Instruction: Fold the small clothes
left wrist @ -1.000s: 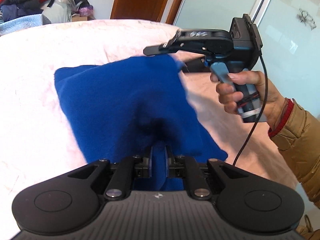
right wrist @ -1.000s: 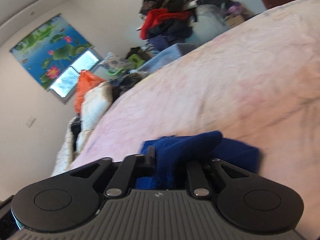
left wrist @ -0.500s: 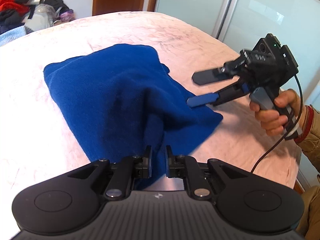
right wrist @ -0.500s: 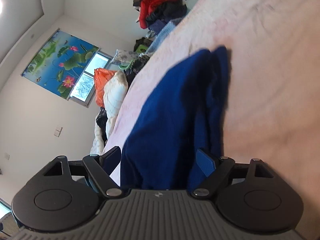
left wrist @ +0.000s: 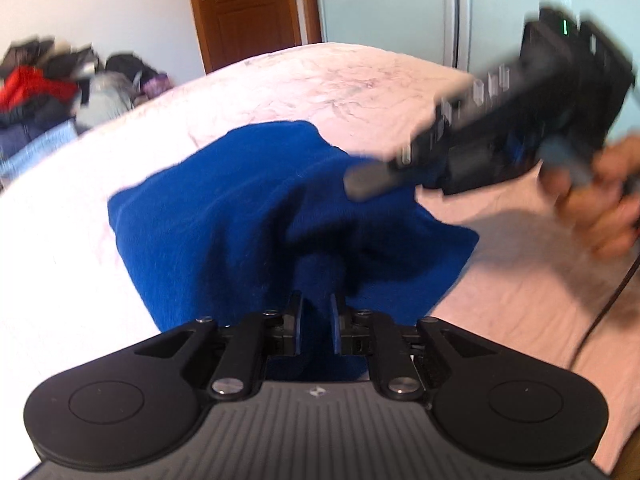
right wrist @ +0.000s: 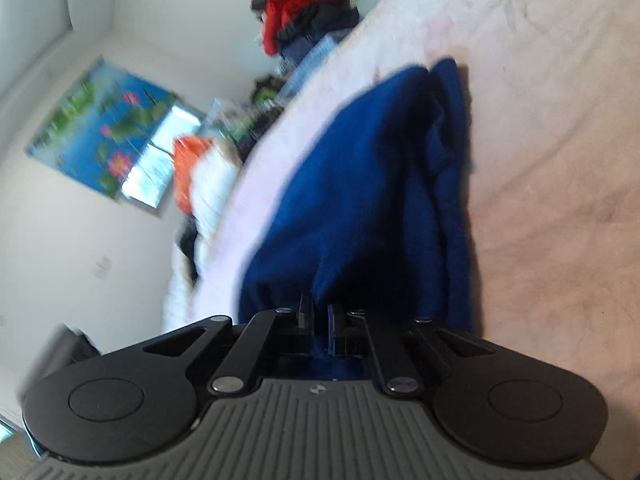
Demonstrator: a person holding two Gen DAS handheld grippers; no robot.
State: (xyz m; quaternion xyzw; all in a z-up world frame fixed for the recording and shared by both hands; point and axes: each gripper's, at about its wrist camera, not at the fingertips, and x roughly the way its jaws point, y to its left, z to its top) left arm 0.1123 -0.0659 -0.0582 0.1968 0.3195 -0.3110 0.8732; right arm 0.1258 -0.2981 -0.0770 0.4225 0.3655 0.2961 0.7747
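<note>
The left gripper [left wrist: 316, 316] pinches a raised fold of the blue garment [left wrist: 256, 216], its jaws easing slightly apart with cloth still pressed between them. The right gripper [right wrist: 316, 320] is closing, and its nearly shut jaws have blue cloth between them at the garment's near edge; the blur makes it hard to say how firmly. In the left wrist view the right gripper's dark body crosses the garment's far corner, carried by a hand [left wrist: 600, 208]. The rest of the garment lies rumpled on a pale pink bedspread [left wrist: 360, 80]. Beyond the bed are a clothes pile [right wrist: 304, 8], a wooden door [left wrist: 244, 8] and a lotus-print blind [right wrist: 100, 128].
</note>
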